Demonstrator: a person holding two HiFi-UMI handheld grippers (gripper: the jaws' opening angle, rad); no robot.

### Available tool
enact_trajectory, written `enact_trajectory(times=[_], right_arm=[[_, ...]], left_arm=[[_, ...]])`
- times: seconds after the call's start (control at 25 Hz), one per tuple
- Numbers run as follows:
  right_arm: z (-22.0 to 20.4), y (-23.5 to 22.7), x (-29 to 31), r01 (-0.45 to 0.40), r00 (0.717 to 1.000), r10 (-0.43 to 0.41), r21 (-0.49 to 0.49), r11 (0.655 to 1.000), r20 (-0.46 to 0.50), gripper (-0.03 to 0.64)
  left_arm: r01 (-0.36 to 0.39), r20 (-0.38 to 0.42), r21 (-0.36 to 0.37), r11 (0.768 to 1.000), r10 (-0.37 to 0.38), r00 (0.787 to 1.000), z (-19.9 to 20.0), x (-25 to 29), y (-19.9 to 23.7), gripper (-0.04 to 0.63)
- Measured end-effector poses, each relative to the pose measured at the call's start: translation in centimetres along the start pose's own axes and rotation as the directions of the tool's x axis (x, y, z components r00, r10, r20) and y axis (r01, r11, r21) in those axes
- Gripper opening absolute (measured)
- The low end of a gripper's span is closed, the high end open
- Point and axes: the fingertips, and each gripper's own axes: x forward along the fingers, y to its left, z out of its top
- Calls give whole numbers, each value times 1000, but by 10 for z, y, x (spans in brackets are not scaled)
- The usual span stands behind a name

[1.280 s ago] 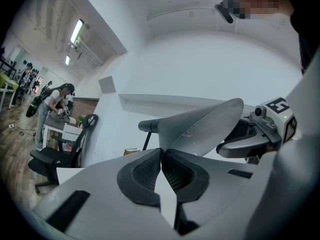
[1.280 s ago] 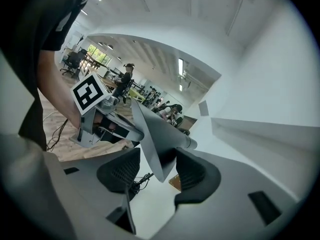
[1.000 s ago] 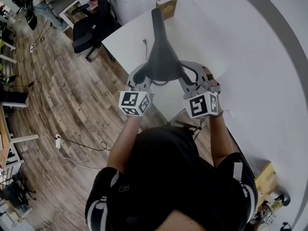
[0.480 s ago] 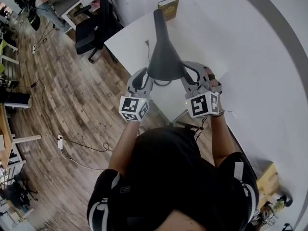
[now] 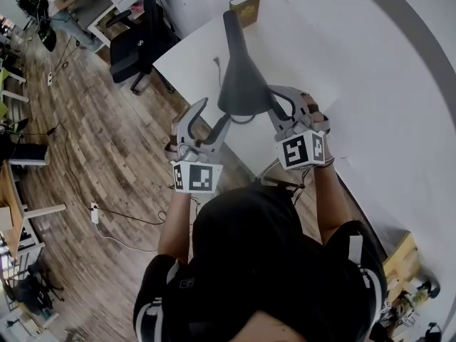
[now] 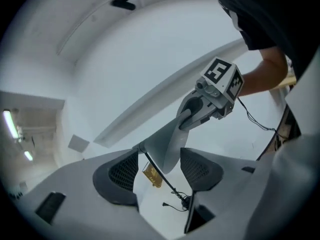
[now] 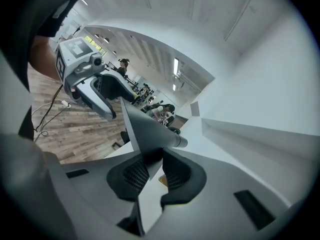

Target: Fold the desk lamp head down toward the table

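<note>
The dark grey, flat, flared lamp head (image 5: 242,84) hangs in the air over the near edge of the white table (image 5: 189,57), and its slim arm runs back toward the far edge. The right gripper (image 5: 273,100) has its jaws closed tight on the head's right rim; from its own camera the two black pads pinch the thin edge of the shade (image 7: 145,129) between them. The left gripper (image 5: 216,111) stands just off the head's left side, rolled over, with its jaws opening wide. Nothing is between them, and the head (image 6: 167,144) shows beyond the gap, untouched. A thin black cord (image 5: 216,68) lies on the tabletop behind the head and probably leads to the lamp's foot, which the head hides. A small yellow-brown book (image 5: 246,7) lies at the table's far edge.
</note>
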Motion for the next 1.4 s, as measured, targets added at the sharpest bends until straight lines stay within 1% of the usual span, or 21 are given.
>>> enact_trajectory(times=[0.08,0.16,0.2,0.28,0.36,0.4,0.48,0.64,0.72,1.0,1.16,1.4], right_arm=[[-1,1,1,3,1000,-3,-2,1000,-1,67],[-3,1,2,5,1000,-5,-9,1000,-1,67],[-3,1,3,6,1000,-6,-13,1000,-1,67],[-4,1,3,6,1000,-6,-21,1000,-3,67],[-3,3,2,8,1000,-8,-34,999,-8,69],[-3,5,1,10,1000,-10,-41,999,-11,71],[-2,7,0,12,1000,-13,-54,998,-17,72],[-5,10,0,18,1000,-19,-72,997,-19,74],[-8,12,0,22,999,-24,-82,996,-22,75],[-18,22,3,52,998,-55,-134,990,-24,81],[-23,29,6,76,996,-82,-175,982,-24,86],[-36,36,12,119,992,-125,-223,967,-10,91]], left_arm=[[21,-9,106,994,-20,1000,7,6,-2,261],[41,-17,200,979,-39,999,12,13,-5,261],[52,-22,246,968,-48,999,14,16,-7,261],[78,-35,338,938,-70,997,18,23,-11,261],[106,-44,401,910,-96,994,22,28,-15,254],[115,-45,417,902,-106,993,24,29,-17,238],[123,-41,429,895,-117,992,27,31,-20,187],[123,-41,421,899,-117,992,27,34,-24,98],[123,-47,427,896,-113,992,24,34,-27,98],[114,-75,480,870,-89,993,11,34,-37,98],[114,-95,517,849,-75,993,0,33,-43,98],[76,-83,577,814,-35,996,-13,39,-52,100]])
